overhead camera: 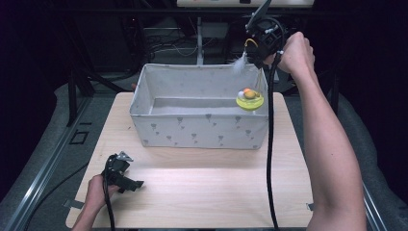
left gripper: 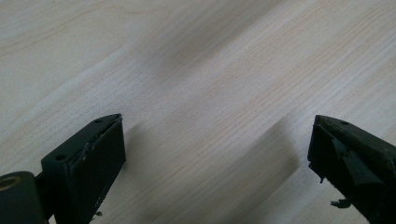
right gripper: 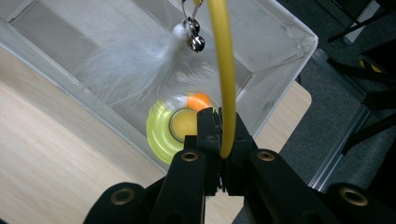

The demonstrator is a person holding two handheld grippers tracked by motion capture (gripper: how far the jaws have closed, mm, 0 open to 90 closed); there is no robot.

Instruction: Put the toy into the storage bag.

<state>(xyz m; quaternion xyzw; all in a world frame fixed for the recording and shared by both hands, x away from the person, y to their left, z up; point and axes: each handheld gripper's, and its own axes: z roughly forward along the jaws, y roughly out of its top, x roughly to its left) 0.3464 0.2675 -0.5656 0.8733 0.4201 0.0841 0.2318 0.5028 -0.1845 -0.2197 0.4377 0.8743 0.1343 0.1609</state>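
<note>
A cat toy hangs from my right gripper [overhead camera: 254,48] over the right end of the fabric box [overhead camera: 199,129]. The toy has a yellow-green round base [overhead camera: 249,101] with an orange ball on it. In the right gripper view my right gripper [right gripper: 219,128] is shut on the toy's thin yellow rod [right gripper: 225,70]. A white feather [right gripper: 135,63] and a small bell [right gripper: 196,43] dangle from the rod's top, and the base [right gripper: 159,127] hangs below, above the box interior. My left gripper [overhead camera: 131,185] rests low on the table [overhead camera: 207,187] at front left. Its jaws stand wide, my left gripper [left gripper: 217,154] open over bare wood.
The grey-white fabric box with a small printed pattern stands at the back middle of the light wooden table. A black cable [overhead camera: 270,144] trails from the right gripper down across the table's right side. Dark floor and metal rails surround the table.
</note>
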